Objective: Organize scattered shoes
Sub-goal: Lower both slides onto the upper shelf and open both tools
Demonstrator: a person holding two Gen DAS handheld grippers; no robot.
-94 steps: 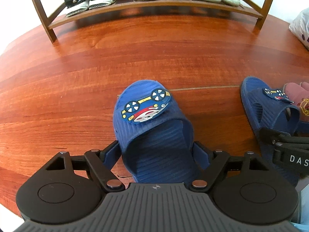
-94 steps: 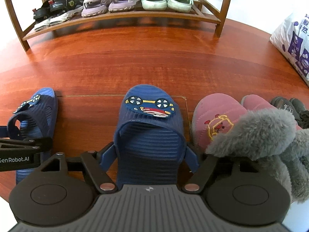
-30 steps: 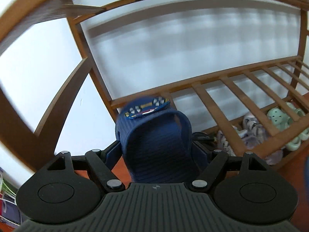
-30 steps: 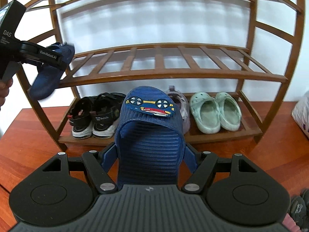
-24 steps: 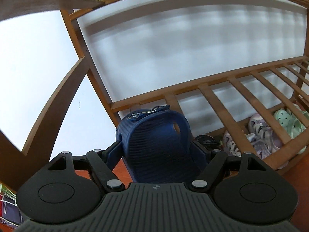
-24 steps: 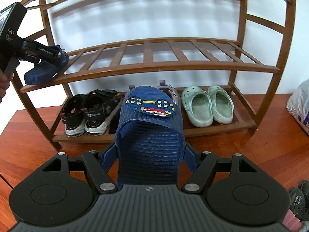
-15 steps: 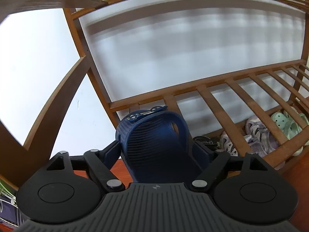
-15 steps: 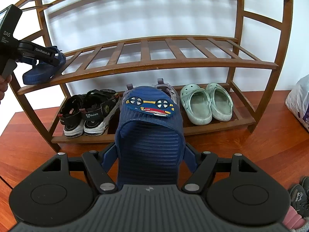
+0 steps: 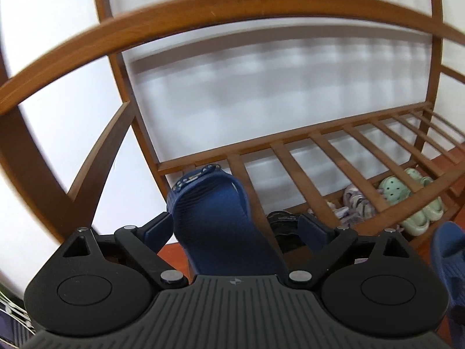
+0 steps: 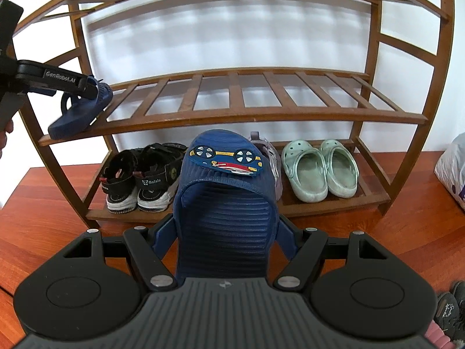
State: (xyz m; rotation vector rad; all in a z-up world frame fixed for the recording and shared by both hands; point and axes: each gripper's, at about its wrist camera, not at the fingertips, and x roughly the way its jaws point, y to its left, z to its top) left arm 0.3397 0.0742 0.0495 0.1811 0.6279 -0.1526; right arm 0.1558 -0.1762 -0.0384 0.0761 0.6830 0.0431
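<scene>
Two blue child's slippers with a car patch. One slipper [image 9: 212, 218] [image 10: 81, 110] rests tilted on the left end of the wooden rack's middle shelf [image 10: 261, 116]. My left gripper [image 9: 236, 226] [image 10: 87, 87] stands open around it: the left finger touches its side and the right finger stands clear of it. The other slipper [image 10: 226, 203] [image 9: 447, 250] hangs in front of the rack's bottom shelf, toe forward, with my right gripper [image 10: 226, 226] shut on its sides.
The bottom shelf holds black sandals [image 10: 142, 177], lilac sandals [image 10: 270, 157] and mint clogs [image 10: 319, 171]. A white bag [image 10: 453, 171] lies on the wooden floor at the right. Dark shoes [image 10: 450, 311] sit at the lower right. A hand [image 10: 5, 133] holds the left gripper.
My left gripper's jaws have spread and the slipper now rests on the middle shelf. The right gripper has carried its slipper a little closer to the rack.
</scene>
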